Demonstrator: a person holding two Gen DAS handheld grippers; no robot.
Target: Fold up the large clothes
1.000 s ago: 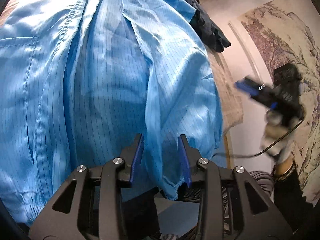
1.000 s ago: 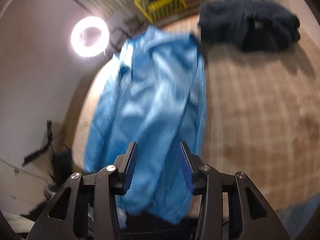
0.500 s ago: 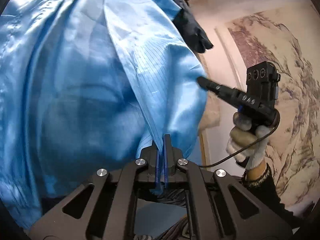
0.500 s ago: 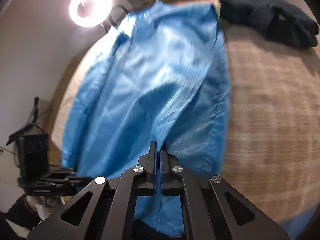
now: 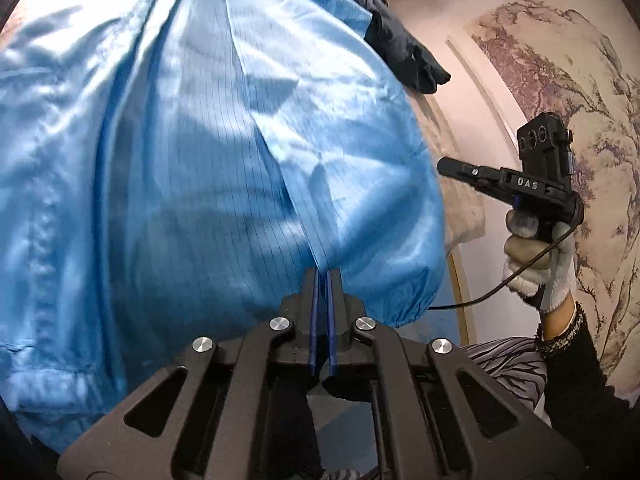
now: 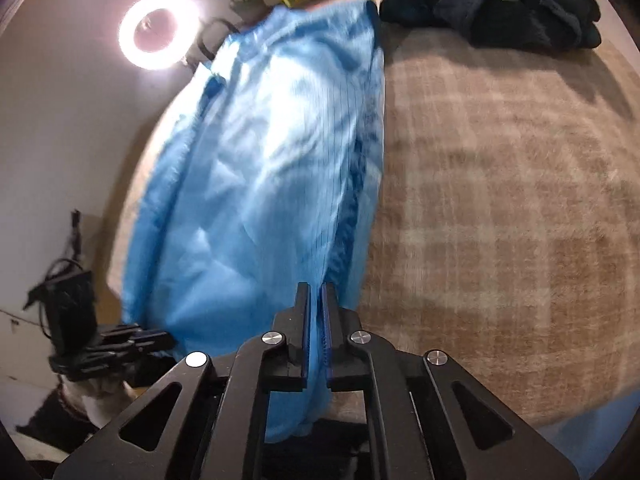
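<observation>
A large light-blue garment (image 6: 260, 184) of shiny, thin fabric with fine dark pinstripes lies spread lengthwise over a brown plaid surface. It is wrinkled, with long folds running down its length and an elastic-gathered cuff (image 5: 408, 308) at the near end. Its near edge is lifted off the surface and bunched.

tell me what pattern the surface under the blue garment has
Beige-brown plaid bed cover, shown best in the right wrist view.
</observation>
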